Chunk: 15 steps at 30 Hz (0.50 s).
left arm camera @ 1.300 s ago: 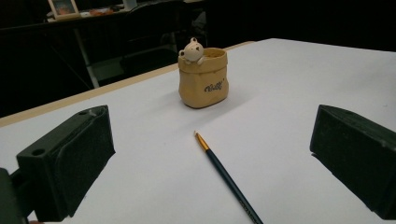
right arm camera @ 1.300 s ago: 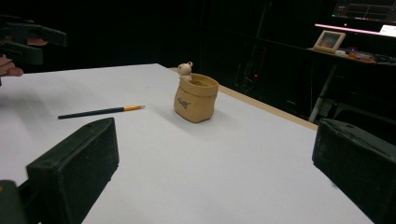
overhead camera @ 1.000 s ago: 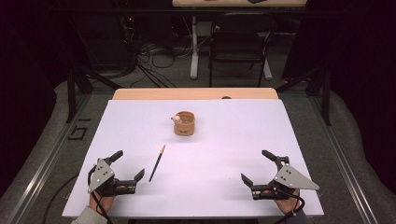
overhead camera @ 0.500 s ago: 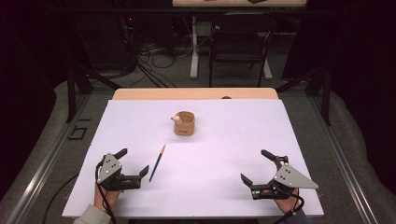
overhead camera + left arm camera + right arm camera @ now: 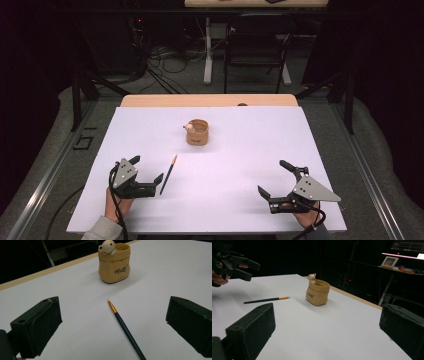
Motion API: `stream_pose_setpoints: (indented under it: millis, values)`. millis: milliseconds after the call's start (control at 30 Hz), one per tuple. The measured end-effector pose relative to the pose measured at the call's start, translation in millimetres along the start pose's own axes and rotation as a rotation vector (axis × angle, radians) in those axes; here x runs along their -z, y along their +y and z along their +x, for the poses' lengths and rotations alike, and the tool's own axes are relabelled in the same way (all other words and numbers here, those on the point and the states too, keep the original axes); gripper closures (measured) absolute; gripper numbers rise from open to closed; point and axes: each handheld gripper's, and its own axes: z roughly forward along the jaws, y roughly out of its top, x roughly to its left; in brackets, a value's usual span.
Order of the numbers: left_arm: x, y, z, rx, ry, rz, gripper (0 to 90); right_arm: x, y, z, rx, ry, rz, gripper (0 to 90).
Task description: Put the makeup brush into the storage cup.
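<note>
A thin dark paintbrush (image 5: pixel 168 174) with a gold ferrule lies on the white table (image 5: pixel 240 150), bristle end pointing away from me. In the left gripper view the paintbrush (image 5: pixel 125 328) lies between the wide-apart jaws. Farther back stands a small tan sack-shaped pot (image 5: pixel 197 132) with a little bear figure on its rim; the pot (image 5: pixel 114 263) (image 5: pixel 317 292) faces both gripper cameras. My left gripper (image 5: pixel 146 171) hovers open just left of the brush, holding nothing. At the table's near right my right gripper (image 5: pixel 274 177) is open and empty. The left gripper (image 5: pixel 249 267) shows far off in the right gripper view.
A wooden strip (image 5: pixel 210 100) borders the table's far edge. Beyond it stand a dark chair (image 5: pixel 255 45), table legs and floor cables. A shelf with a small picture frame (image 5: pixel 389 262) is off to the side in the right gripper view.
My left gripper has moved right and a little forward, closing in on the paintbrush. The right gripper, brush and pot stayed put.
</note>
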Motion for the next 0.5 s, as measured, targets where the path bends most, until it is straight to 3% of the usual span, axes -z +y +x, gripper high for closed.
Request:
stream_pose_setpoints:
  millis: [300,400,500]
  values:
    - [-8.8,4.0,2.9,0.033,0.001,0.053,0.2,-0.2,-0.3,-1.2,-0.005,-0.004,0.008,0.0]
    - [-9.0,6.0,2.2,0.034,0.052,0.063,0.0,-0.2,-0.3,-1.0,-0.004,-0.006,0.009,0.0]
    - [-8.1,10.1,3.3,0.049,0.045,0.062,0.0,0.1,-0.3,-0.9,-0.008,-0.004,0.011,0.0]
